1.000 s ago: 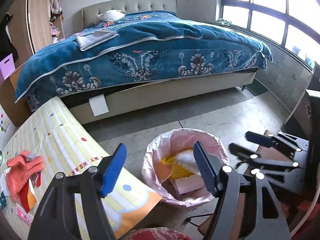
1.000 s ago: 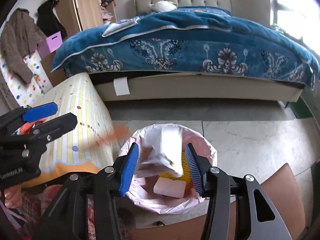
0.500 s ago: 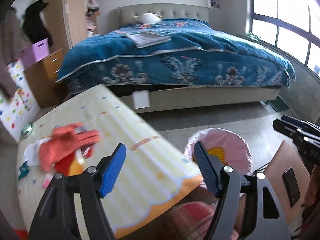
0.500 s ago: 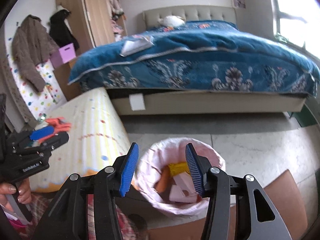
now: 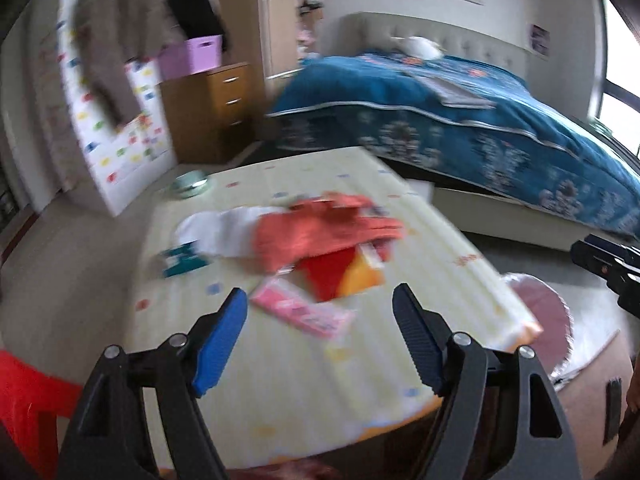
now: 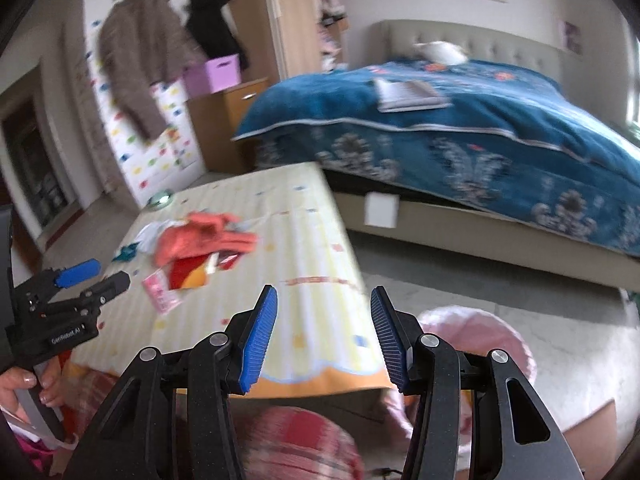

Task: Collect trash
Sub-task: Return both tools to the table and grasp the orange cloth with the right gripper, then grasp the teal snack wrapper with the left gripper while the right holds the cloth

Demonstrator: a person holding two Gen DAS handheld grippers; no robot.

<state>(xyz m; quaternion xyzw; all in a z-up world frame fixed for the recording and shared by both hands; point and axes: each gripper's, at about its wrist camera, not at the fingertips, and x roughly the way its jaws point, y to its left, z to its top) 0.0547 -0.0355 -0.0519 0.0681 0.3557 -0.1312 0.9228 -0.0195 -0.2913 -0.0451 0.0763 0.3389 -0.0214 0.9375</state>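
Observation:
A pile of trash lies on the yellow striped table: an orange glove, a red and yellow wrapper, a pink packet, a white cloth and a teal scrap. My left gripper is open and empty just short of the pink packet. My right gripper is open and empty over the table's near right edge. The pink-lined bin stands on the floor right of the table; it also shows in the left wrist view. The pile also shows in the right wrist view.
A bed with a blue cover stands behind the table. A wooden drawer unit and a white spotted cabinet stand at the back left. A red stool is at the near left. A small round tin sits at the table's far corner.
Both grippers have swung left, away from the bin and toward the table. The white trash the right gripper held a second ago is gone from it. The left gripper has come near the pile.

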